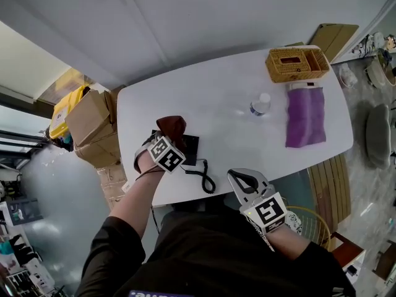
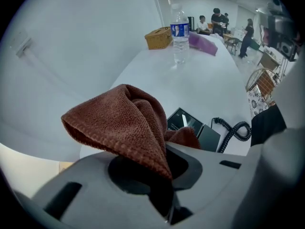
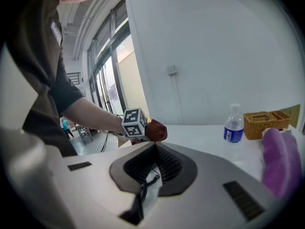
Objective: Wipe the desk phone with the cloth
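Right hand-held gripper [image 3: 153,145] is nearest: jaws pressed together, empty, off the worktop [image 1: 235,73] edge, right of the desk phone [image 1: 189,148]. Phone sits at the worktop's near edge. Purple towel [image 1: 305,116] and wicker basket [image 1: 296,64] are well right of the phone. Left hand-held gripper [image 2: 167,157] pinches the brown cloth [image 2: 119,118] over the phone's left side. Water bottle [image 1: 260,104] is between the phone and the basket.

Cloth [image 1: 171,127] ×2, phone [image 1: 189,148] ×1, bottle [image 1: 261,104] ×1, basket [image 1: 297,64] ×1.

Water bottle [image 1: 261,104] upright — wicker box [image 1: 297,64] beside purple cloth [image 1: 305,116], perhaps towel; cardboard boxes [image 1: 93,129] stacked apart.
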Available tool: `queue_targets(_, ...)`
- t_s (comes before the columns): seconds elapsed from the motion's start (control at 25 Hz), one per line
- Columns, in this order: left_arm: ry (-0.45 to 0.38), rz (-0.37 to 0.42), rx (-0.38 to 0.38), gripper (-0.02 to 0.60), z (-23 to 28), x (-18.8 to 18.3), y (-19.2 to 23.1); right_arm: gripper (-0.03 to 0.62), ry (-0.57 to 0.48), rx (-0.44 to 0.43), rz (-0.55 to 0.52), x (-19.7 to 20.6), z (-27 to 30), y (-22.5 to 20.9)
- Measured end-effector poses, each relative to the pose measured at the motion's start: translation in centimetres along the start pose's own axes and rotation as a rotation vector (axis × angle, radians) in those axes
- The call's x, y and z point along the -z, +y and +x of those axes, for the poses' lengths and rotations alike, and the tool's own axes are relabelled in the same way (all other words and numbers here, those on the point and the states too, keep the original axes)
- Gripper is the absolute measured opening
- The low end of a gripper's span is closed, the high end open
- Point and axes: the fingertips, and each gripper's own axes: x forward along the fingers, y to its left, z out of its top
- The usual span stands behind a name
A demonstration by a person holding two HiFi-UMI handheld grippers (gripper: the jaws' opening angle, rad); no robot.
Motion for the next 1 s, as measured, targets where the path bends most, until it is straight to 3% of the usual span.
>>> queue_targets(0.72, -0.049, 0.07, 0.14, 0.057, 3.6, -6.0, -8.0, 0.026, 0.033, 0.088, 0.052, 2.2, -2.6, -1.6)
queue_targets(0.84, -0.091, 0.046, 0.142, 0.057, 2.7, -6.2, -7.9, 0.026, 0.023, 0.095, 0.038, 1.8, -2.6, -1.0)
queue_targets(1.0, -0.217, -0.008, 0.132, 0.057, -1.3, -5.9, -7.3, 0.026, 0.003, 0.107, 0.024, 0.8, -2.3, 0.5)
